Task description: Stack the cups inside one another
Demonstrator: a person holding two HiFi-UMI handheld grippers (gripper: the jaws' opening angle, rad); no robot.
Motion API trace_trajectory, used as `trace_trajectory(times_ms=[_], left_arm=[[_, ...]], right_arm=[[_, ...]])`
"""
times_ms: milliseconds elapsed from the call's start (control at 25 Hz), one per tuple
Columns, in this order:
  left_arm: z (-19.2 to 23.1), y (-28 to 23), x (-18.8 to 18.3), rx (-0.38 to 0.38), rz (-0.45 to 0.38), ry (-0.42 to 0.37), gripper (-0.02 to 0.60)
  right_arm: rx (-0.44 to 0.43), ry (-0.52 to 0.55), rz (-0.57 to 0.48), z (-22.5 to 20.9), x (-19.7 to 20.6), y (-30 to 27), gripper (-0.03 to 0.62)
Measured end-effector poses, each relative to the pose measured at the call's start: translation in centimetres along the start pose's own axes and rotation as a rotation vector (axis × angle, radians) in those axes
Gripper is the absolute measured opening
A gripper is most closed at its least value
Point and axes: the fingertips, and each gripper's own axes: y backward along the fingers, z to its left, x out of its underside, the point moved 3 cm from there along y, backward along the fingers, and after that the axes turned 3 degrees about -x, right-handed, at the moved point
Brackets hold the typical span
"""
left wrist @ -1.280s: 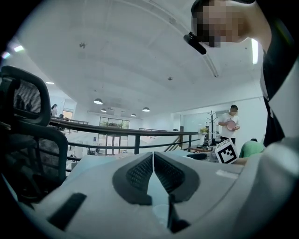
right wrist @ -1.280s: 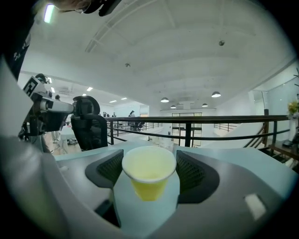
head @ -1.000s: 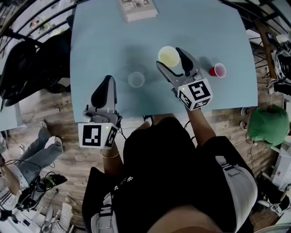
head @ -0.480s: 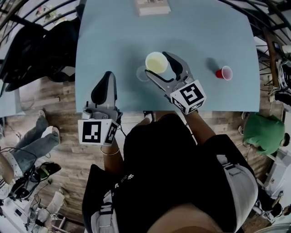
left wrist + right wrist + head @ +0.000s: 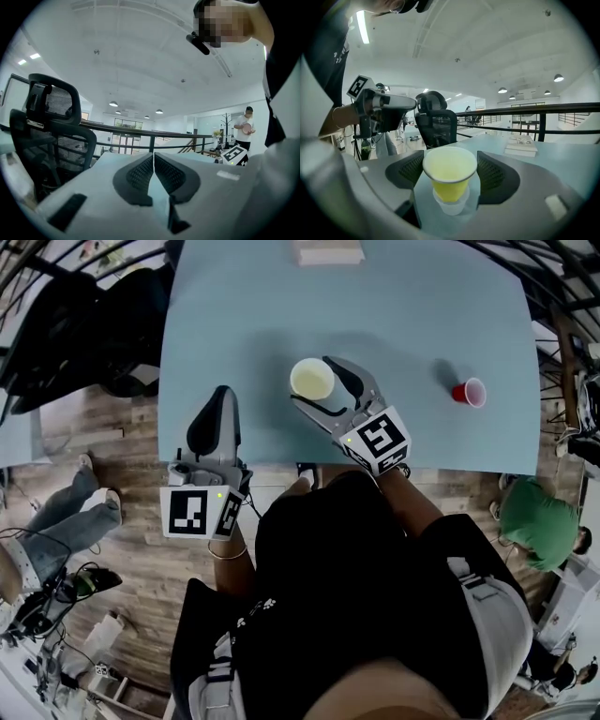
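1. The right hand-held gripper (image 5: 450,172) pinches the yellow cup (image 5: 449,180), whose base sits inside the clear cup (image 5: 451,205) on the bench (image 5: 234,315).
2. The left hand-held gripper (image 5: 153,169) is pressed together, empty.
3. The red cup (image 5: 469,392) stands well apart.

Black T-shirt (image 5: 328,577), grey left hand-held gripper (image 5: 222,392), right hand-held gripper (image 5: 312,381) alike, perhaps a bracelet (image 5: 228,559).

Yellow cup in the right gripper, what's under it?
A clear cup stands on the table directly under the yellow cup, whose base sits in its mouth. The right gripper holds the yellow cup. From the head view the clear cup is covered.
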Motion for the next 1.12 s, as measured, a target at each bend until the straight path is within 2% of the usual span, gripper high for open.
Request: trace_trajectory(times_ms=[720, 1120], left_arm=[[1.8, 1.9, 0.6, -0.051, 0.009, 0.007, 0.000], [1.8, 2.6, 0.6, -0.079, 0.007, 0.007, 0.000]], right_arm=[[0.012, 0.020, 0.129, 0.1, 4.4, -2.6, 0.360], [-0.007, 0.030, 0.177, 0.2, 5.5, -3.0, 0.362]])
